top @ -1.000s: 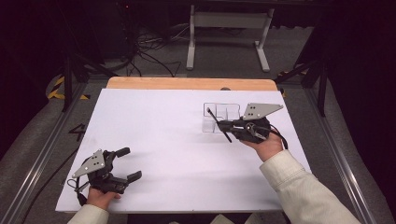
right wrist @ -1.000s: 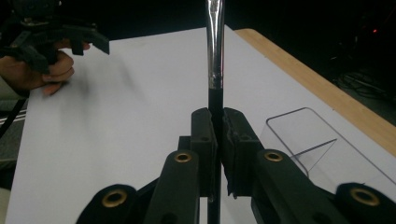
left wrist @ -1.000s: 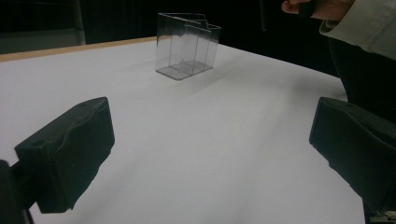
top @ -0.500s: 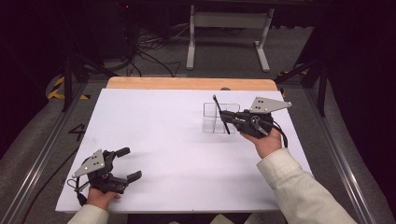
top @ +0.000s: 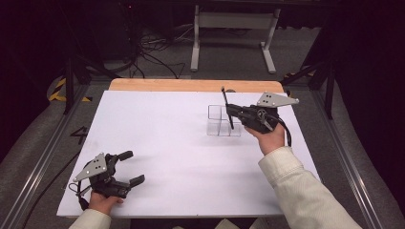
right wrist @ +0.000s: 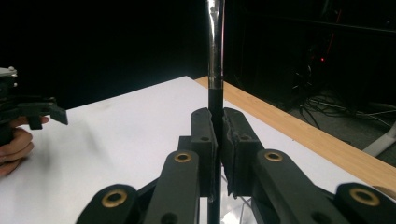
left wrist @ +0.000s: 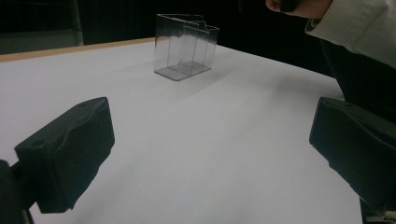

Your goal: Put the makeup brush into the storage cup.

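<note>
A thin black pen-like stick (top: 224,98) stands almost upright in my right gripper (top: 230,112), whose jaws are shut on its lower half. Its lower end hangs over a clear plastic box with compartments (top: 220,128) at the back right of the white board. In the right gripper view the stick (right wrist: 215,46) rises between the pressed pads of the gripper (right wrist: 218,126), glossy toward its top. My left gripper (top: 130,167) rests at the near left, open with nothing between its jaws. From the left gripper view (left wrist: 210,154) the clear box (left wrist: 184,46) stands far ahead.
The white board (top: 181,152) lies on a wooden table whose bare strip (top: 191,85) shows along the far edge. Metal rails run down both sides. A white stand (top: 234,28) and cables lie on the floor behind.
My right gripper has risen and moved slightly away from me, turning the stick from a slant to nearly upright over the box. The left gripper has stayed put.
</note>
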Demonstrator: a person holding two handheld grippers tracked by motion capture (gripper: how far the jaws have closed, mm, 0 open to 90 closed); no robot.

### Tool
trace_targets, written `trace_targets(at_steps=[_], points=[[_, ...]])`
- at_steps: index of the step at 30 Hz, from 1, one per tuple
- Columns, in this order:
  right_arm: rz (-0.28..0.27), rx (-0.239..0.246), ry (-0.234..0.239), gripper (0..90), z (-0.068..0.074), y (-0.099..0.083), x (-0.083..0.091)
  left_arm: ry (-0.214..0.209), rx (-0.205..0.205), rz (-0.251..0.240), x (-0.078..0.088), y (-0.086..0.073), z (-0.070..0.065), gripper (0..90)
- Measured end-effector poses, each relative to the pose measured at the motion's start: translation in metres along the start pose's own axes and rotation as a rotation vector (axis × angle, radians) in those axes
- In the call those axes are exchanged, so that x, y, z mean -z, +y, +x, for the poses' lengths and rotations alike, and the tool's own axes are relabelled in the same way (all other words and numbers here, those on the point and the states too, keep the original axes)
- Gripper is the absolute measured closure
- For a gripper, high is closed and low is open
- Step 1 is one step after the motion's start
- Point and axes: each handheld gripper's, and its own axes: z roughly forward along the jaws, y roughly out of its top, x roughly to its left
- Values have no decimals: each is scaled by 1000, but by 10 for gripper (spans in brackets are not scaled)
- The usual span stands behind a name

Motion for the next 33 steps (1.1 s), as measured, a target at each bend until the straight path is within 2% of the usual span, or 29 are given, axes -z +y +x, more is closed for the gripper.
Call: trace_targets(at_steps=[10,19,25,33], points=[[-21,-16,-49,837,-9,3,-7,1,2,-1,0,0,0,7],[-31,-40,-103,838,-22,0,-15,0,1,-1,0,0,0,7],[-40,-38,-116,837,-28,2,-19,-1,1,-1,0,0,0,7],[-40,-58,-137,837,-34,1,-24,-3,2,-3,0,0,0,7]])
